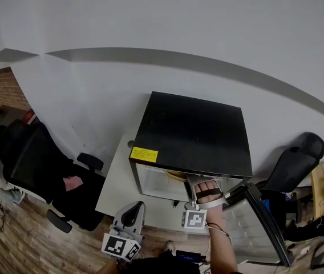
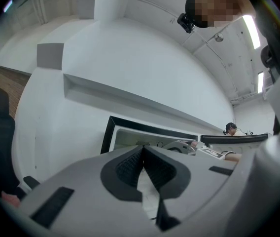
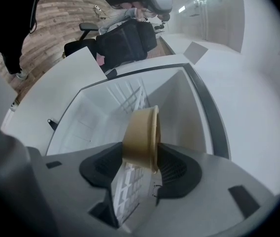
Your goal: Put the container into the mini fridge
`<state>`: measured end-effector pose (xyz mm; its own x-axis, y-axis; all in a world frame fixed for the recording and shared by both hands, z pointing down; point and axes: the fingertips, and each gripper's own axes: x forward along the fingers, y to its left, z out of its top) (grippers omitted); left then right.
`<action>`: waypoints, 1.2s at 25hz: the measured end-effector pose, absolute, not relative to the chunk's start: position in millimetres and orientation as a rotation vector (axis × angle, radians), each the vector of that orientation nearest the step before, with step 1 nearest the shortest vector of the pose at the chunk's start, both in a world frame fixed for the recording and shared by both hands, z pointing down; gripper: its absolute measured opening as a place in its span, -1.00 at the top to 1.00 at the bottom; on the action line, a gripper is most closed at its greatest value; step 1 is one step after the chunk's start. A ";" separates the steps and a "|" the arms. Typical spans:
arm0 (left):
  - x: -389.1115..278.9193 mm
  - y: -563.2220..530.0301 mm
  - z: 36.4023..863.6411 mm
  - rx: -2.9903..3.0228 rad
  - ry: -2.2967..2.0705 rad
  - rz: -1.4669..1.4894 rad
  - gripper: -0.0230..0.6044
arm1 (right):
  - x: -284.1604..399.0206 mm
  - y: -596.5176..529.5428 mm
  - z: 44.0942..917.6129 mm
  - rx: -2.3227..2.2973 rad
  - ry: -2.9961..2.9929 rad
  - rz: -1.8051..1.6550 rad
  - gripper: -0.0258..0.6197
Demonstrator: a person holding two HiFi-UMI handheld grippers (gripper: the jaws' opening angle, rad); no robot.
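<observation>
mini fridge (image 1: 191, 133), yellow label (image 1: 144, 154) unreadable, container (image 3: 140, 137)

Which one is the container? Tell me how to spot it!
Find the black-topped mini fridge standing with its door open against the white wall. Inside its white compartment, between the jaws of the right gripper, is a tan round container. It is the only tan thing there.

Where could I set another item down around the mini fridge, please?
The mini fridge's black top is bare, as is the white table strip between its left wall and the chair. The opening is crowded by the right claw and container.
</observation>
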<state>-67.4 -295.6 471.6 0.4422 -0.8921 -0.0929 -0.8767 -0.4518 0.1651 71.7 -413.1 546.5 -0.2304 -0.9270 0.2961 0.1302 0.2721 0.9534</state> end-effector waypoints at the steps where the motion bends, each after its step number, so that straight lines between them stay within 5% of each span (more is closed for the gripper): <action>1: -67.7 -295.0 471.9 2.590 -1.587 -0.253 0.90 | 71.2 -411.7 544.4 0.797 -1.434 -1.213 0.25; 19: -62.5 -278.0 472.0 2.647 -1.474 -0.260 0.90 | 106.3 -391.9 552.1 1.105 -1.669 -0.762 0.13; 30: -55.8 -275.4 474.4 2.660 -1.422 -0.268 0.90 | 105.0 -360.7 533.5 1.708 -2.246 0.114 0.16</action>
